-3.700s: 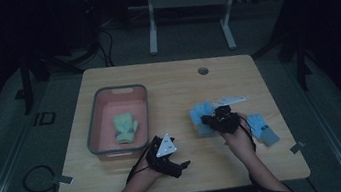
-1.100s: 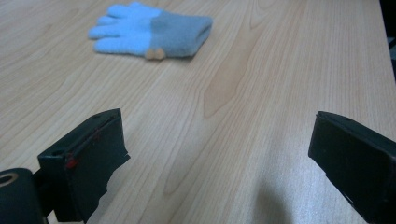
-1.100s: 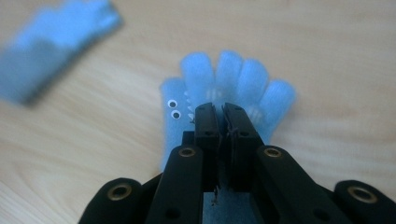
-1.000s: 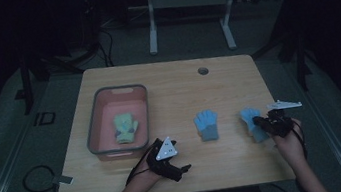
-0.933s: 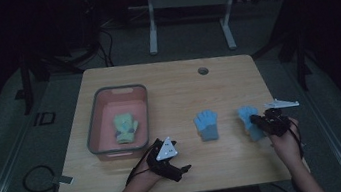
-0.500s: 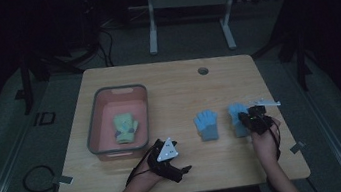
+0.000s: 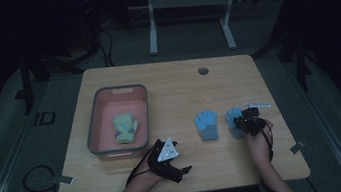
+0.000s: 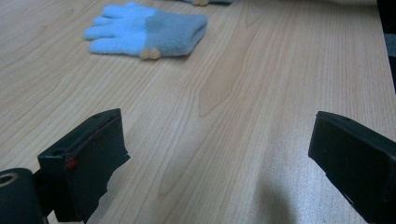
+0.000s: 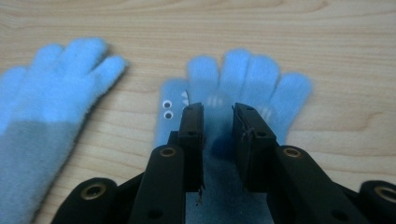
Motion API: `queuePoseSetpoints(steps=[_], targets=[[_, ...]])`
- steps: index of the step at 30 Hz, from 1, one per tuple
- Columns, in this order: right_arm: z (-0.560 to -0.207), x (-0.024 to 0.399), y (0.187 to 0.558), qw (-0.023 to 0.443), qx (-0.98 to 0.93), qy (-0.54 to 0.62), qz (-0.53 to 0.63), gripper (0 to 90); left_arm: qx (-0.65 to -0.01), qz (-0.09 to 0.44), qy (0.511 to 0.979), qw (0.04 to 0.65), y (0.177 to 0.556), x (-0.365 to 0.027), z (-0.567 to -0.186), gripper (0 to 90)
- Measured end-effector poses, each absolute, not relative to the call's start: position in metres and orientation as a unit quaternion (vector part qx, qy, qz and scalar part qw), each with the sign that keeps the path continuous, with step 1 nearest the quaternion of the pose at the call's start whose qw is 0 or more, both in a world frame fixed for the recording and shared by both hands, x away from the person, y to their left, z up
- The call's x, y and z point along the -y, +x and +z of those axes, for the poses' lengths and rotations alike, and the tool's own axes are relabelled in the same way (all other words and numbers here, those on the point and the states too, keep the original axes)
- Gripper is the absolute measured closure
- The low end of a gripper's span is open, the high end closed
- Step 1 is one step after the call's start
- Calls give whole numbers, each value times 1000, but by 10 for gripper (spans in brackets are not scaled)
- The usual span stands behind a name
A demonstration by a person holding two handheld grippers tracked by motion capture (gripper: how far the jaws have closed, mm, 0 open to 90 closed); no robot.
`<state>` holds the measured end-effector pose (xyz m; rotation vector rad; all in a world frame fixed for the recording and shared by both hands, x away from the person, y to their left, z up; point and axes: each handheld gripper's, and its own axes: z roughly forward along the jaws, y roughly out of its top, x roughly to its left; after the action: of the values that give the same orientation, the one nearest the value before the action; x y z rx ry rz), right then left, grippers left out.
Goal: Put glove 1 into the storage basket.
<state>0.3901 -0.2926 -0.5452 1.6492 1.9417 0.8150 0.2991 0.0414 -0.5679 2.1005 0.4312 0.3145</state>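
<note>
Gloves, two blue ones, lie side by side on the right half of the tabletop [image 7: 172,83], fingers pointing away from the person, cuffs toward them. The right gripper [image 7: 249,121] sits over the right glove [image 9: 243,88]; in its own view the jaws hang above the palm with a narrow gap between them. They have just been opening, and the pads don't look to be pinching any fabric now, so I read this as a glove just set down flat. Small googly eyes show at its thumb side.

The left glove [image 7: 207,124] lies just beside it, apart by a thin strip of bare wood. Both run lengthways the same way, fingertips far, cuffs near.

What the next move turns on: the right glove lies straight ahead of the right jaws, its long axis in line with them, cuff right under the gripper. The right hand is far nearer to both blue gloves than the left.

The left gripper [image 7: 167,158] rests near the front edge, jaws wide apart with nothing between them, only wood grain ahead and the left glove farther off.

Count: two blue gloves on the tabletop, one green-yellow glove [image 7: 125,127] in the pink bin [image 7: 94,124], one bin, two grippers.
</note>
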Motion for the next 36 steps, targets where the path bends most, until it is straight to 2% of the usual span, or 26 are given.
queuePoseSetpoints(steps=[3, 11, 13, 22, 24, 36], targets=[[-540, 295, 389, 225, -707, 598, 304, 731, -175, 127, 857, 468, 299, -42, -568, 42], [-528, 296, 383, 223, -733, 561, 313, 651, -171, 126, 858, 467, 299, -41, -569, 42], [-526, 299, 384, 202, -751, 539, 323, 574, -171, 125, 858, 468, 299, -41, -569, 43], [-519, 319, 381, 175, -778, 497, 343, 414, -171, 122, 859, 466, 299, -40, -569, 43], [-516, 323, 381, 172, -788, 478, 348, 490, -170, 123, 860, 466, 299, -40, -570, 43], [-505, 347, 392, 150, -849, 375, 341, 527, -169, 122, 861, 464, 299, -40, -570, 42]])
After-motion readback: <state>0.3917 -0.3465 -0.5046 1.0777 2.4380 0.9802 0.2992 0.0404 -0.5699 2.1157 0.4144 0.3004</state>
